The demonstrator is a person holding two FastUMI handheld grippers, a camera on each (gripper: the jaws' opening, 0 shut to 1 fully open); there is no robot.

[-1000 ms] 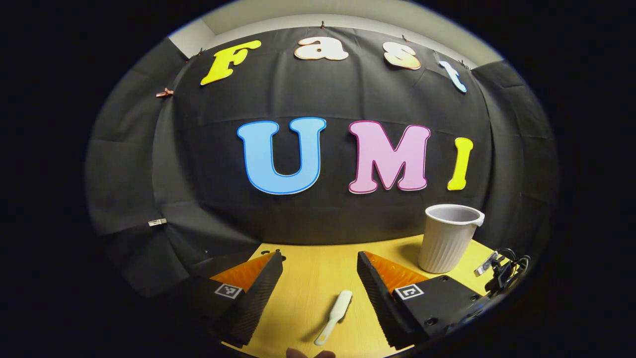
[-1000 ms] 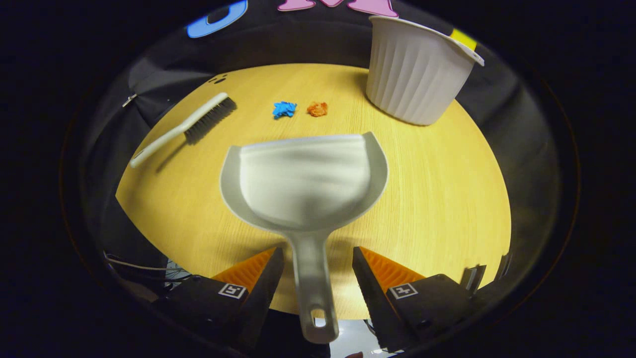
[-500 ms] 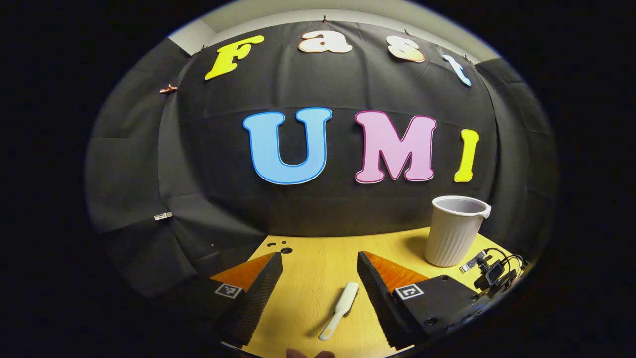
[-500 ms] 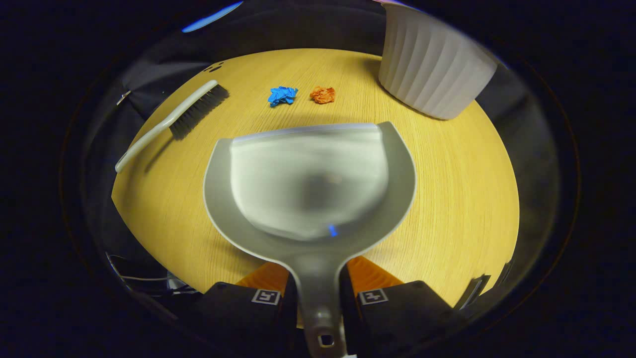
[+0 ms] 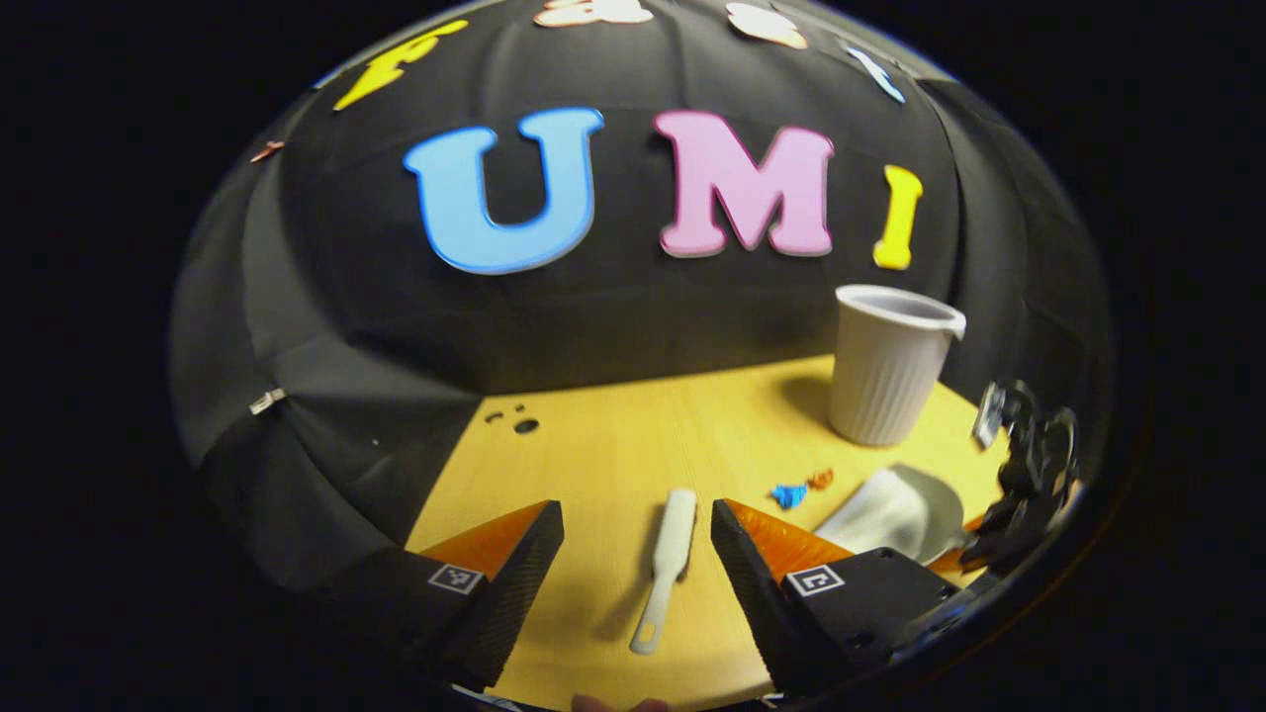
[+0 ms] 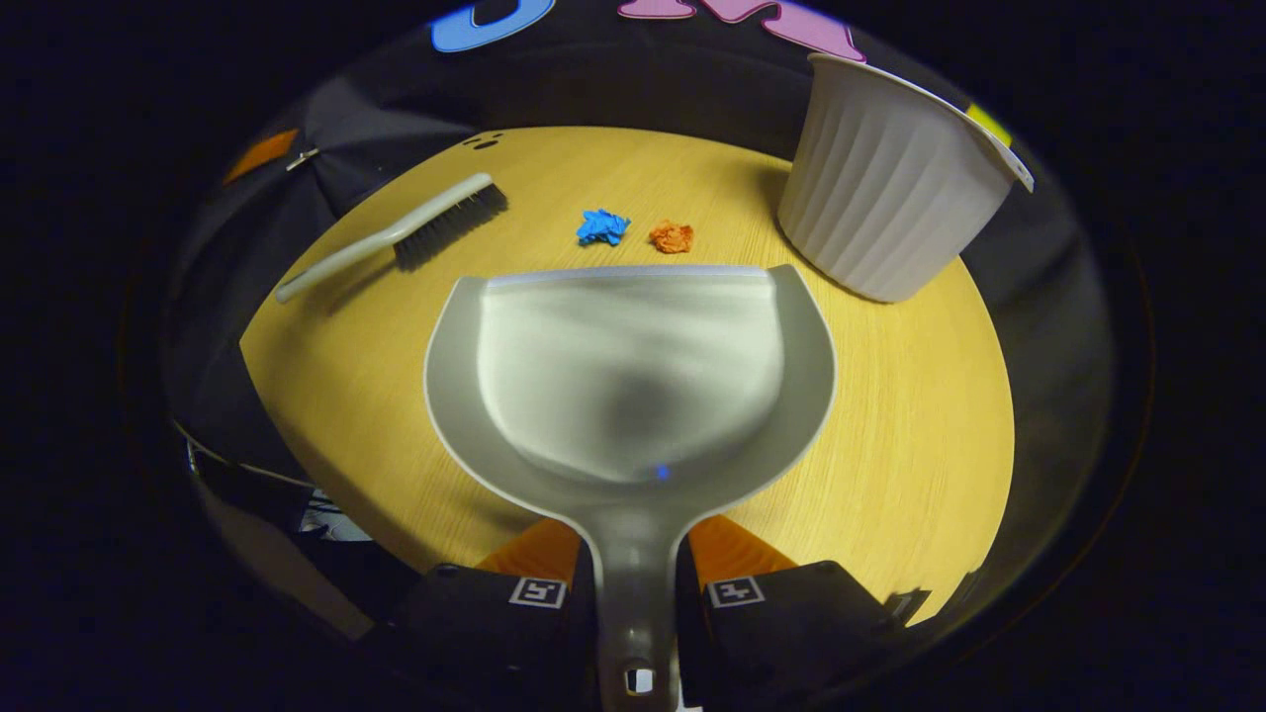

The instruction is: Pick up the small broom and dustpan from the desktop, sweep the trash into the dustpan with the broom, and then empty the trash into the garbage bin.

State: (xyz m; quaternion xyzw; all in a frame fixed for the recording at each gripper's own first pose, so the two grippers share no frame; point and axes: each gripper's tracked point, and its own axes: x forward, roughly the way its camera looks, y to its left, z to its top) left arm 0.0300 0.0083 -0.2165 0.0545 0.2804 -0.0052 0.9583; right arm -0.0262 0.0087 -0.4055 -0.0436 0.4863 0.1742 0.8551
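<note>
Two paper scraps, blue and orange, are seen at frame center just past the dustpan, whose handle is clamped by the right gripper. Left gripper is spread wide w/ the broom apparently below, untouched; bin upper right.

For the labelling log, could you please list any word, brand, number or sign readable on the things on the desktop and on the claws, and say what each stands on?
No text can be read on the dustpan, broom, garbage bin, blue scrap or orange scrap.
Square markers on the left claw and right claw: coded patterns, no letters or numbers.
</note>
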